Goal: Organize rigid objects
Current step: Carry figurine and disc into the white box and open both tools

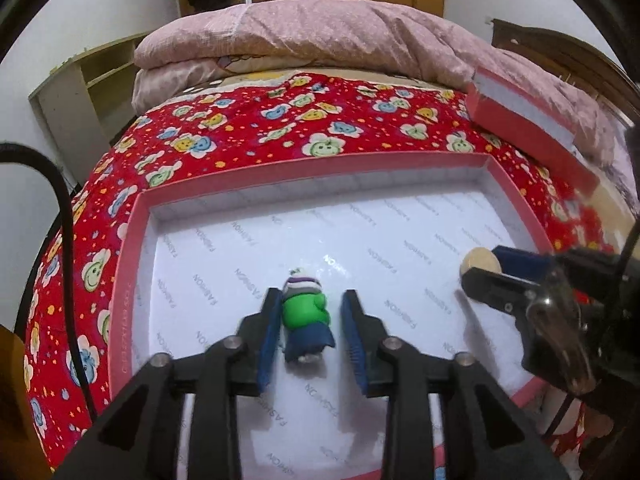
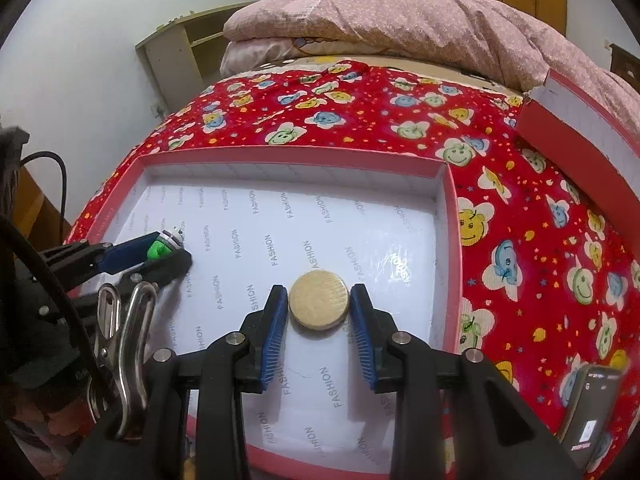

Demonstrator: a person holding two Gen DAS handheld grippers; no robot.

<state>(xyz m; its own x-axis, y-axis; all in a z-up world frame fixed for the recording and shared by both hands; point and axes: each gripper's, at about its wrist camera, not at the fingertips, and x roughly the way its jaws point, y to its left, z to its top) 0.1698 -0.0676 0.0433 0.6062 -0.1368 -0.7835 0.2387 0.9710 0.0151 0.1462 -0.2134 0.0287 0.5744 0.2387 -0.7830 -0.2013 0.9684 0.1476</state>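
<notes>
Box floor (image 2: 280, 216) lies open between figurine (image 1: 306, 316) and disc (image 2: 319, 299); pink walls (image 2: 288, 158) hem it.

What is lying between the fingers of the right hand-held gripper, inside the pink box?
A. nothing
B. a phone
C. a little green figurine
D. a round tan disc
D: the round tan disc lies on the box floor between the right hand-held gripper fingers.

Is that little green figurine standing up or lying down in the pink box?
Lying down. The figurine rests flat on the box floor, hat pointing away, between the left gripper's open fingers.
</notes>
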